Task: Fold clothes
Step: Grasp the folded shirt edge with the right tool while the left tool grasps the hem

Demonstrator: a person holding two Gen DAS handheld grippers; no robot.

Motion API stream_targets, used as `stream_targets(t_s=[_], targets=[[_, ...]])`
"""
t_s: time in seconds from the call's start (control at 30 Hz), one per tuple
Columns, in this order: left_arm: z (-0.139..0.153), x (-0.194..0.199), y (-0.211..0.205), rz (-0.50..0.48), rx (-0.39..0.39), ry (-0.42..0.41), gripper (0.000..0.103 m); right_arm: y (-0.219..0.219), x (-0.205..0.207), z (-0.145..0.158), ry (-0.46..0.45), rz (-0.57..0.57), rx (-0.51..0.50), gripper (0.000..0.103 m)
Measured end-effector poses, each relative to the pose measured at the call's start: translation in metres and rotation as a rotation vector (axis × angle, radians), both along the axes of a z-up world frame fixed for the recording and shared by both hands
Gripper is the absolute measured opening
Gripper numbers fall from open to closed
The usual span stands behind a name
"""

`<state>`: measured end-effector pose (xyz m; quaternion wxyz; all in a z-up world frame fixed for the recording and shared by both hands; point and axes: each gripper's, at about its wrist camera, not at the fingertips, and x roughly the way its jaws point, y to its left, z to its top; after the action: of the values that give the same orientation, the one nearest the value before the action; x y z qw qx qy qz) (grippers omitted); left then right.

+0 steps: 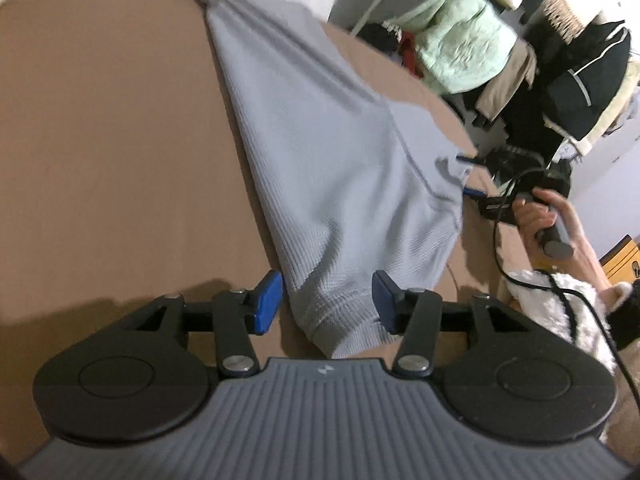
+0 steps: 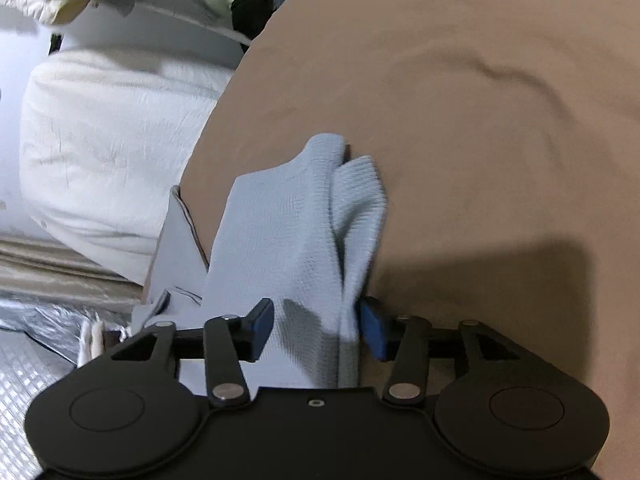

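**Loose hold at both ends of the garment**

A pale blue ribbed garment [image 1: 336, 168] is seen stretched across the brown tabletop [image 1: 112, 152], its far end bunched near the table's far edge.

On the left, the left tongs [image 1: 327, 304] are set wide apart, one blue pad to each side of the garment's ribbed hem. The cloth passes between the pads, but no squeeze is shown, so the hem is judged not to be held. If the tongs were lifted or drawn back before being closed, the hem would likely be left behind and the fold lost. A shallow bite could also let the thick hem slip out.

Further right in the left view, the right tongs [image 1: 466, 176] are seen at the garment's other corner, near the tabletop's edge, a cable trailing beside the hand [image 1: 540, 216].

In the right view, cloth is draped between the right tongs' pads, which also stand apart; the cloth lies against the right pad only. Part of the garment seems to hang past the table edge. If this corner were let go, its weight might drag the cloth off toward the white bedding [image 2: 112, 140]. The cable could also snag the fabric.
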<state>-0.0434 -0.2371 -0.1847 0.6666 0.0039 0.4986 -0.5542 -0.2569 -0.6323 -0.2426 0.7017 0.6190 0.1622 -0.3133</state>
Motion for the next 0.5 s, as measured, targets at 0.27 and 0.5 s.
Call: stream_targets(t_s=[0.27,0.5], targets=[[-0.049,0.005,-0.029,0.117,-0.070,0.269,0.010,-0.012,0.010,0.002,-0.010,0.052,-0.185,0.048],[-0.020,0.010,-0.007,0.219,-0.157,0.219,0.007,0.014,0.005,0.052,0.122,0.068,-0.495,0.007]])
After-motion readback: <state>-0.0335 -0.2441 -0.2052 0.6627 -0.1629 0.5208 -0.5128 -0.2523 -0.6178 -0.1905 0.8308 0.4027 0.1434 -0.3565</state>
